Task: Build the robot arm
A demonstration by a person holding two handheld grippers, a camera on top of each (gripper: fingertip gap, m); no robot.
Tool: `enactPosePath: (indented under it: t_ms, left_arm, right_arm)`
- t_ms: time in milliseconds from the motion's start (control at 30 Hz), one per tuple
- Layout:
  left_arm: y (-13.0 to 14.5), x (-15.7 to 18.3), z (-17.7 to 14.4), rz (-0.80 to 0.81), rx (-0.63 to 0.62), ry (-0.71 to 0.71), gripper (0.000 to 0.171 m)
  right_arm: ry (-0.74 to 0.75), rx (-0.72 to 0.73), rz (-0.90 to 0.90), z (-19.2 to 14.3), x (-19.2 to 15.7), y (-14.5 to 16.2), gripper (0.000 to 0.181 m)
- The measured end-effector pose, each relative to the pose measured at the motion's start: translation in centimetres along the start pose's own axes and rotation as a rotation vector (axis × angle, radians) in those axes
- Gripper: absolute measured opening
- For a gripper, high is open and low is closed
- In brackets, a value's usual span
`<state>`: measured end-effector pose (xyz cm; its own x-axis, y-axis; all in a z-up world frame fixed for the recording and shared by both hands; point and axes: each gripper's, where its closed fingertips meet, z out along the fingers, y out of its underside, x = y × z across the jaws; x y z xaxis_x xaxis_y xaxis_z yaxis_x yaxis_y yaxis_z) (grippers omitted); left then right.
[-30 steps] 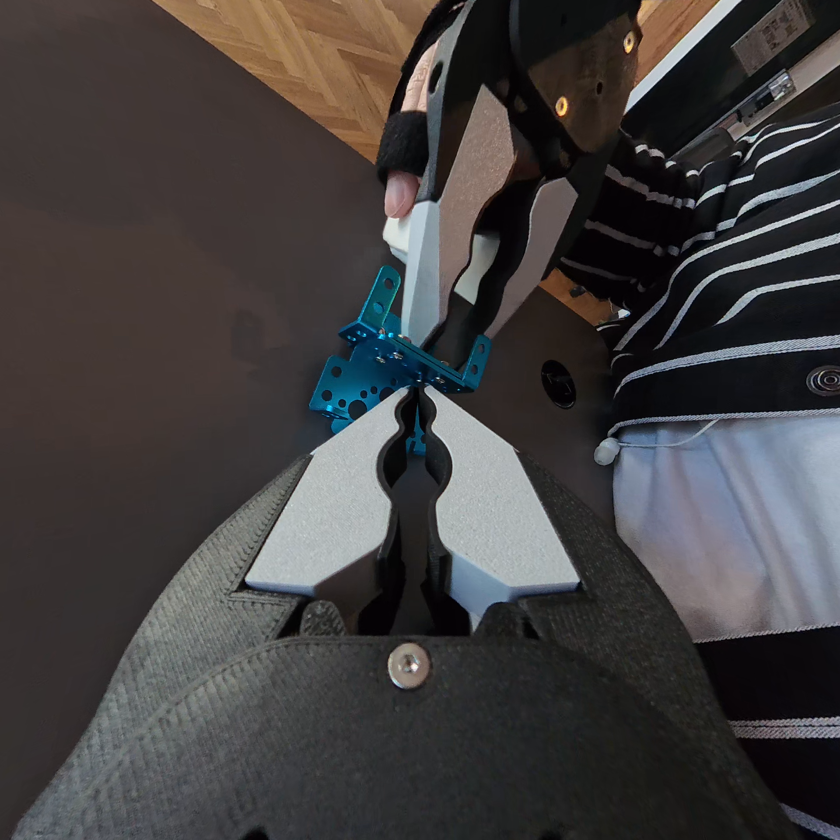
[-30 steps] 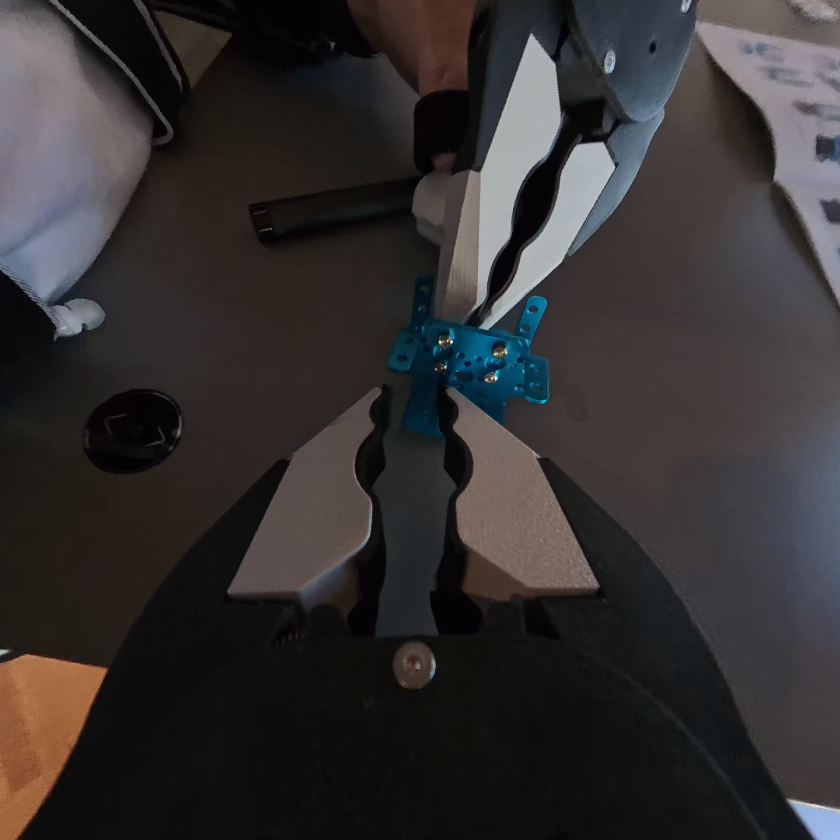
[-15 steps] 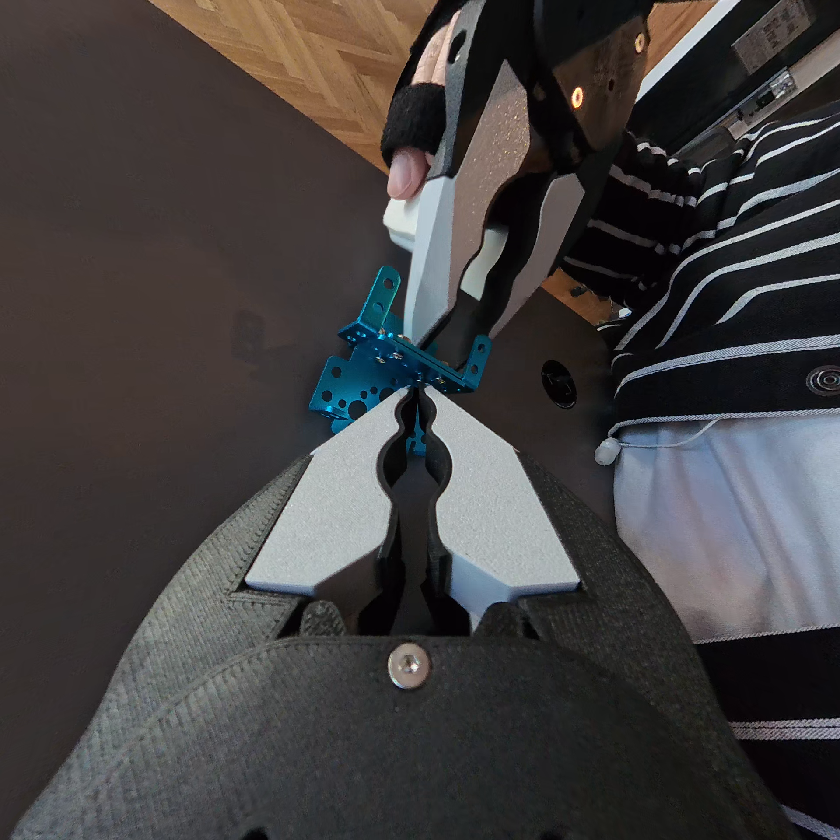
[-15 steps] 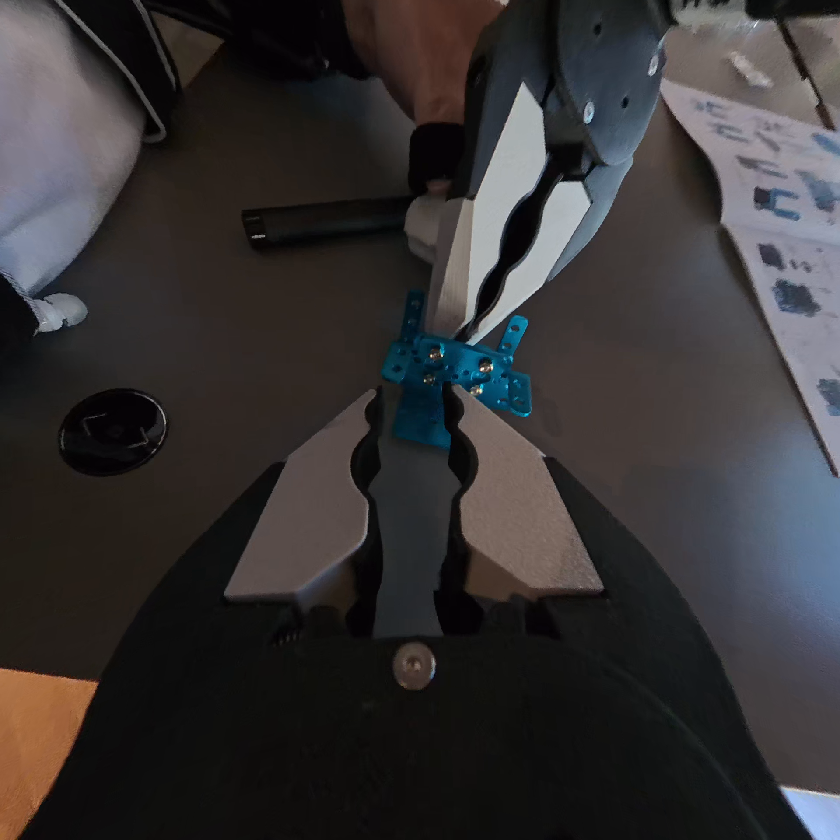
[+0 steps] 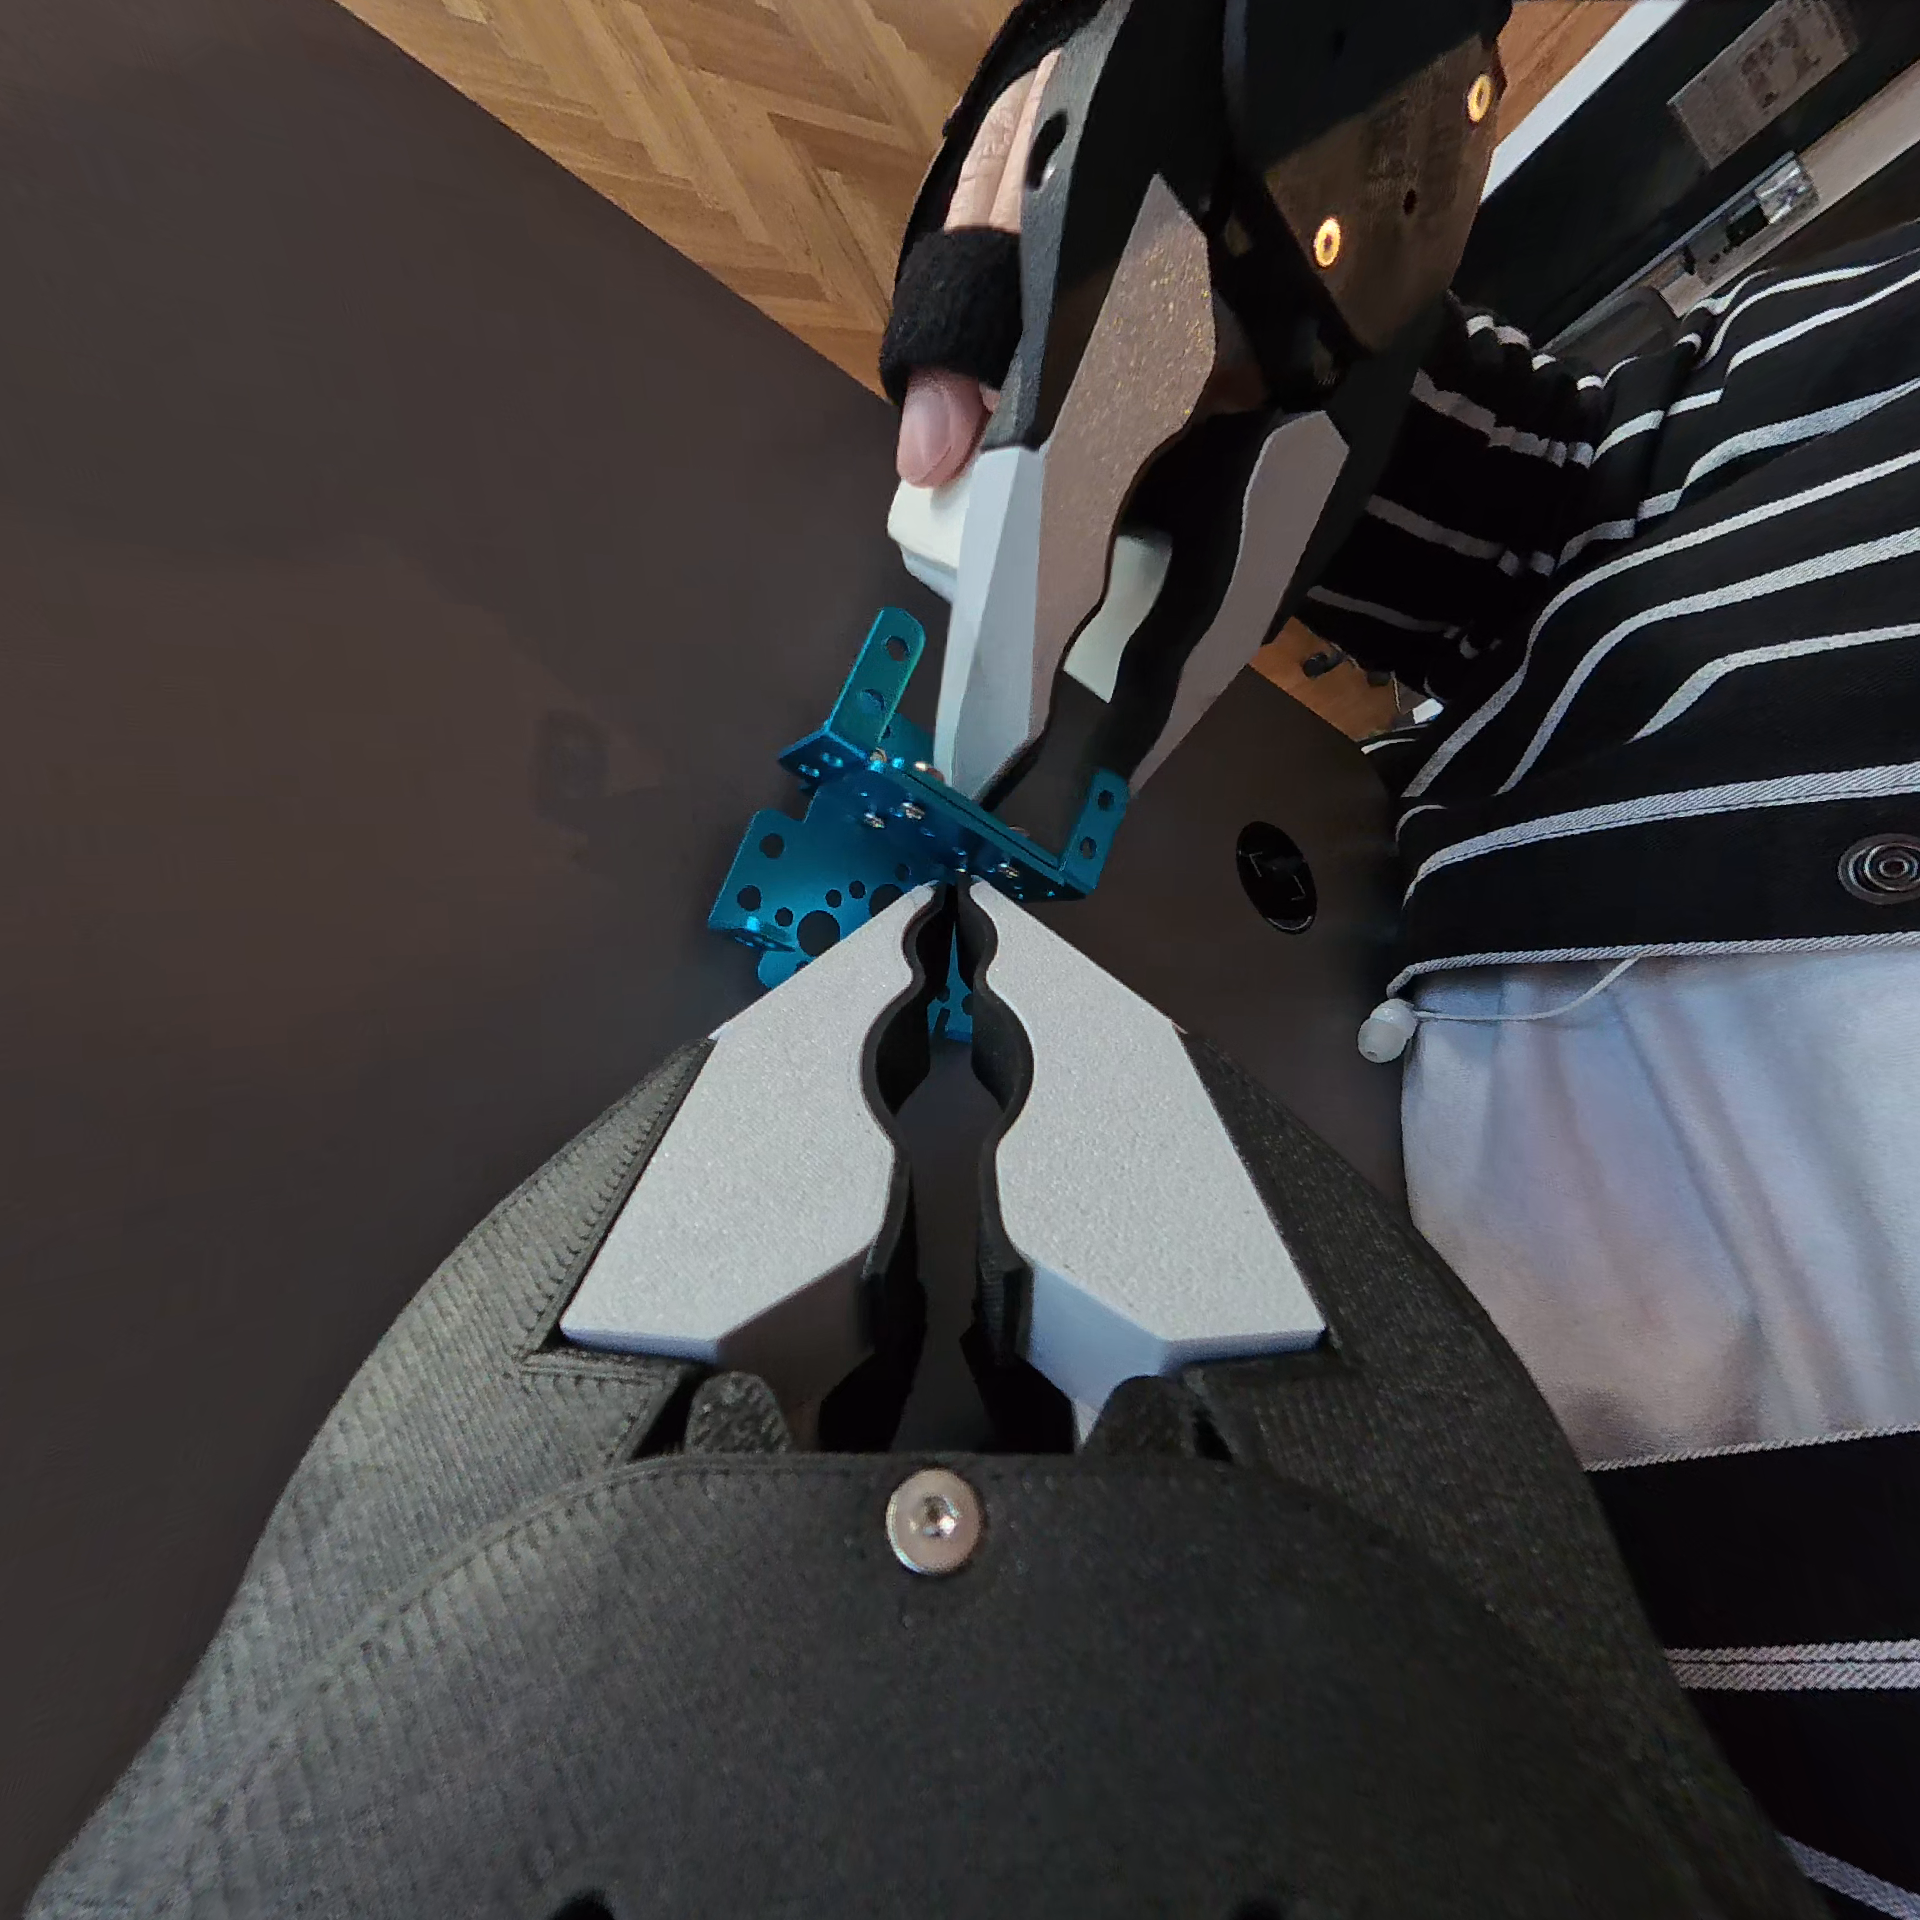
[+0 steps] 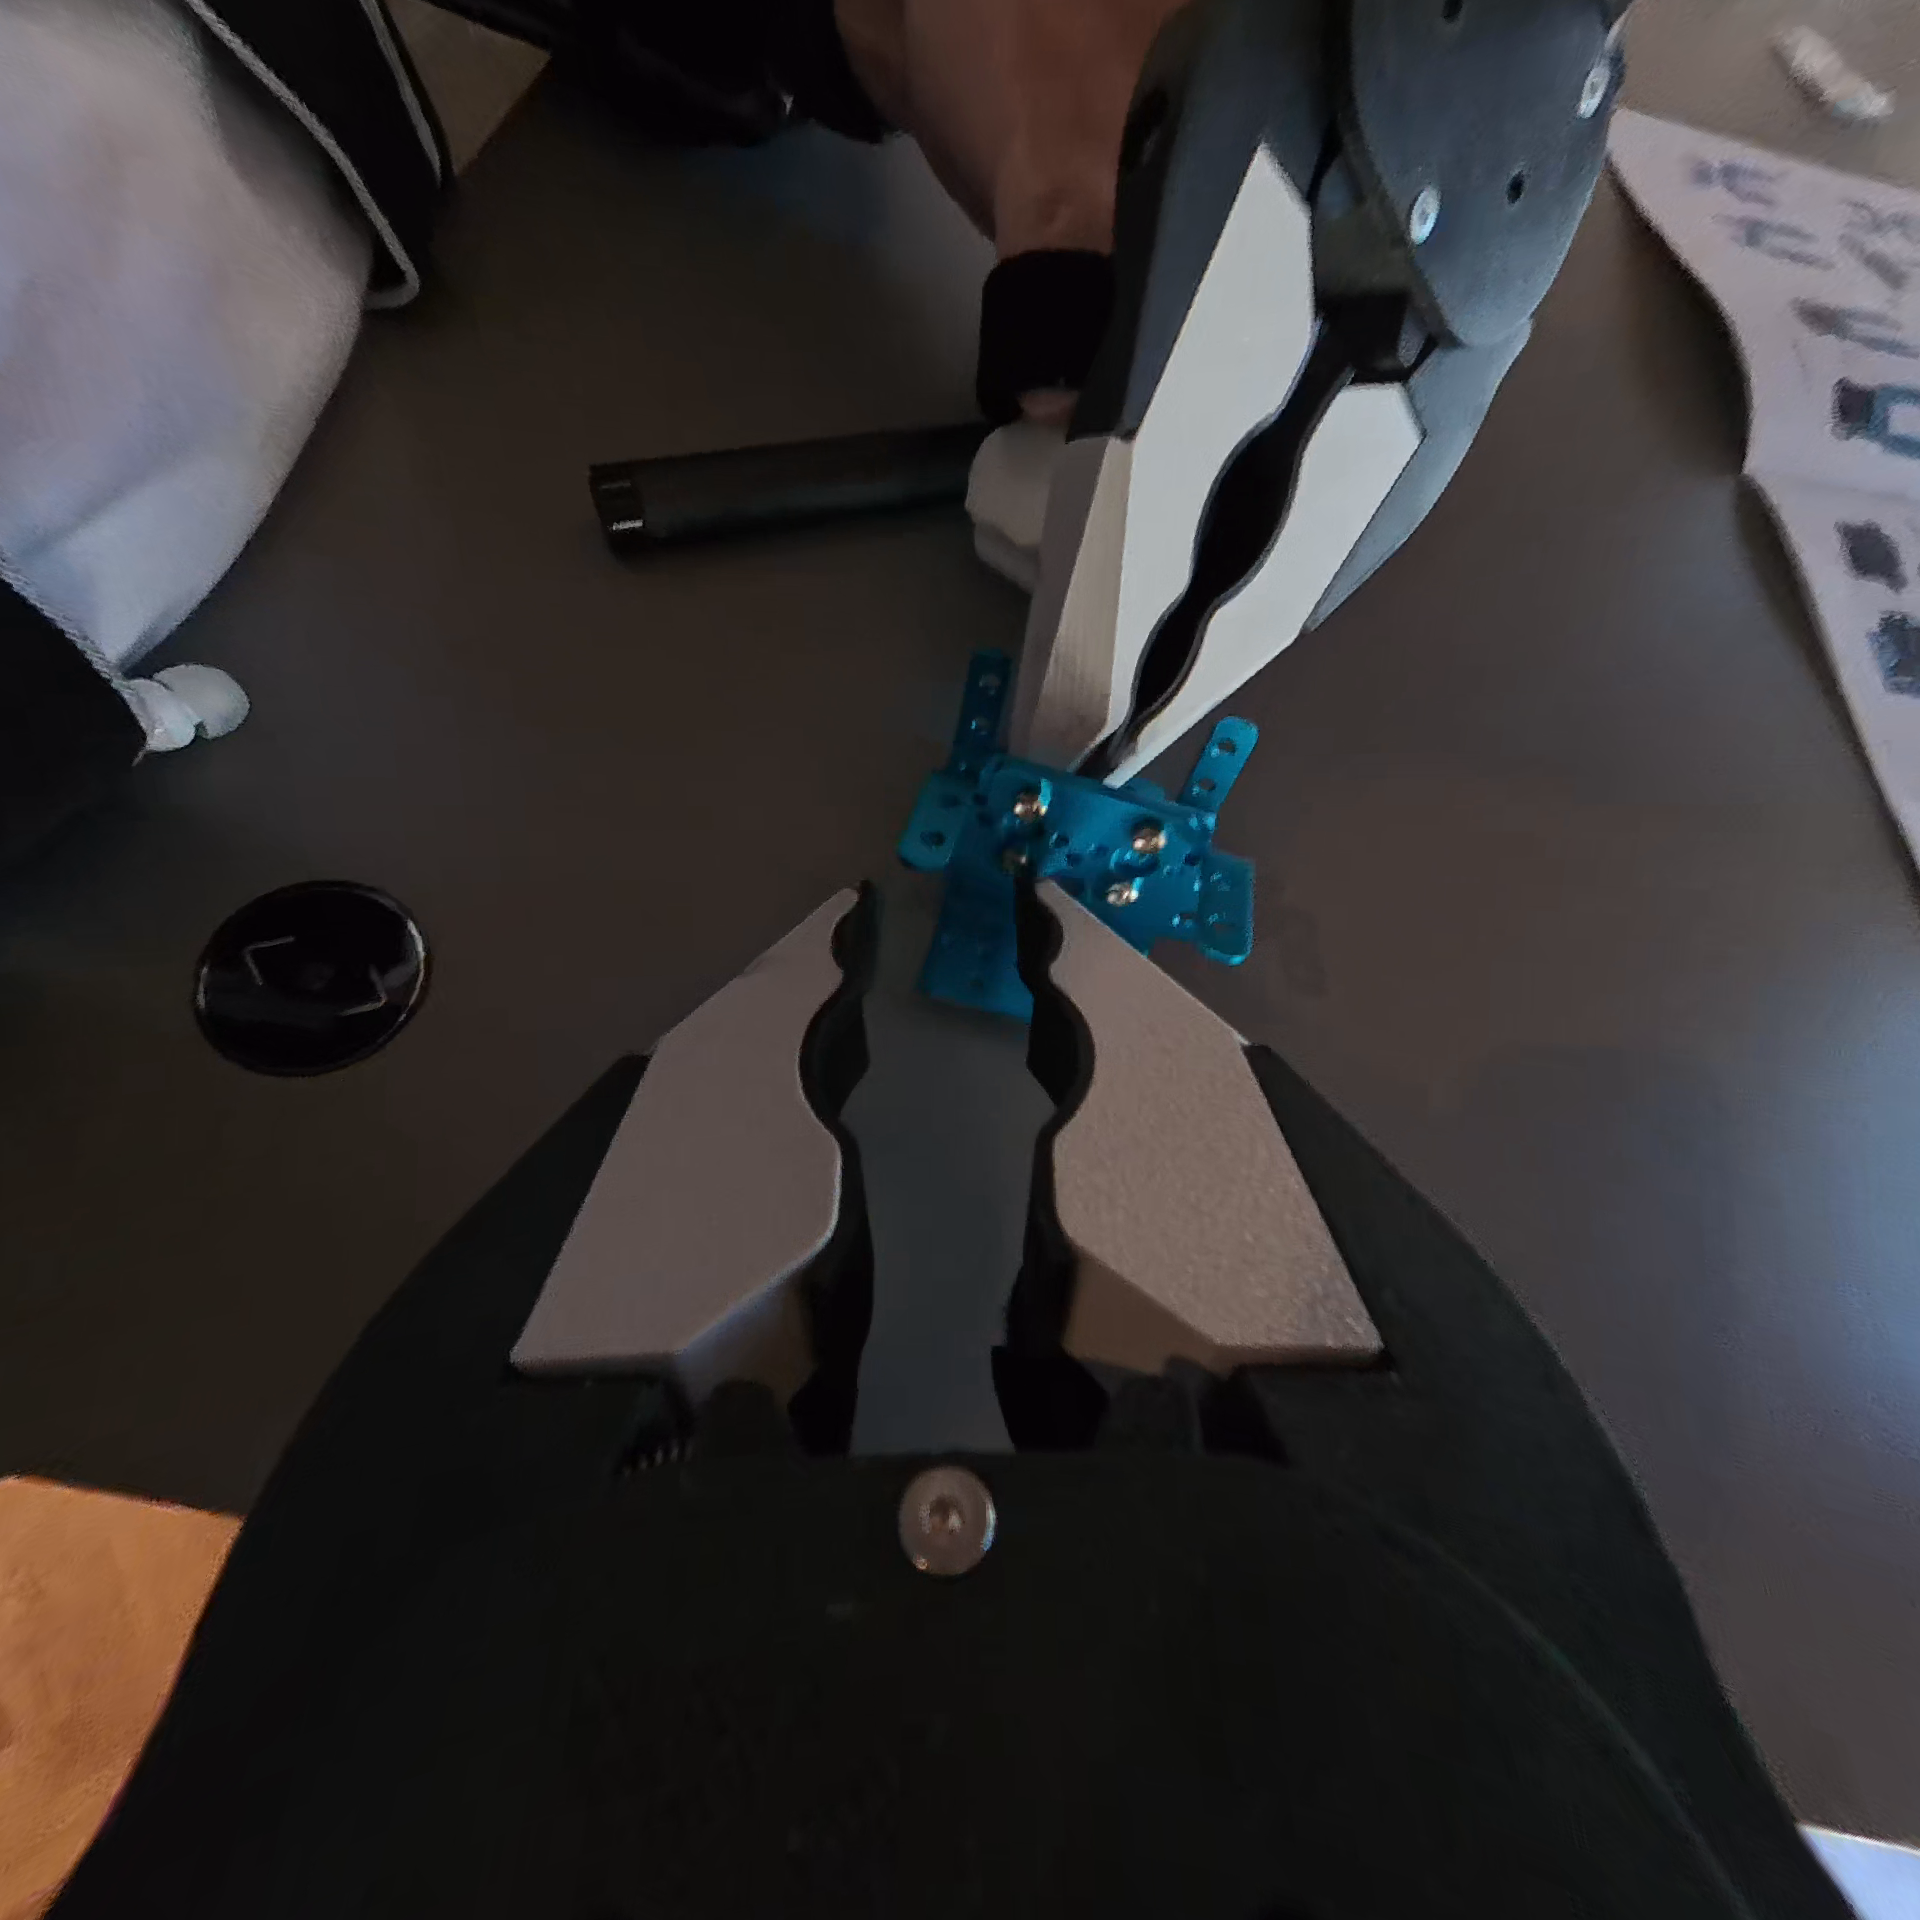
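Nothing legible enough to read in either view. Right wrist view: white printed sheet (image 6: pixel 1829 343) at the upper right edge carries dark print and small figures, all blurred. Black cylinder (image 6: pixel 779 499) lying upper centre has tiny pale markings at its left end, too small to make out. Black round disc (image 6: pixel 310 977) set in the table at mid left bears a pale angular mark, no letters; the same disc (image 5: pixel 1276 876) shows right of centre in the left wrist view. Left wrist view, upper right corner: grey label (image 5: pixel 1761 78) on dark equipment, print too small to resolve.
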<state>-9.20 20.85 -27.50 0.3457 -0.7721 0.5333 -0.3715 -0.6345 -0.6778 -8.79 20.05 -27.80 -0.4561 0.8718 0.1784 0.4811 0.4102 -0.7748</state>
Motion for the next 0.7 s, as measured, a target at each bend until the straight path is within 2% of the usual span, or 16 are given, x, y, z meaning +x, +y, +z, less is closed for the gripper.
enactPosePath:
  t_ms: [67,167,367,467,533,700]
  left_arm:
    - [0.0,0.0,0.0,0.004,0.0,-0.003,0.0]
    - [0.0,0.0,0.0,0.002,0.0,-0.002,0.0]
    - [0.0,0.0,0.0,0.004,-0.001,-0.001,0.0]
    - [0.0,0.0,0.1,0.006,0.0,-0.002,0.0]
    - [0.0,0.0,0.1,0.005,0.0,-0.001,0.0]
    - [0.0,0.0,0.1,0.005,-0.001,0.0,0.0]
  right_arm:
    - [-0.013,-0.04,0.02,0.1,-0.1,0.7,0.025]
    - [0.029,0.0,-0.01,-0.2,0.4,-0.1,0.026]
    - [-0.004,-0.005,0.005,0.0,-0.1,-0.2,0.029]
    - [-0.015,-0.044,0.02,0.0,-0.2,0.4,0.026]
    - [-0.001,-0.003,0.005,0.0,-0.1,-0.3,0.026]
    - [-0.025,-0.028,0.039,0.1,-0.4,0.3,0.02]
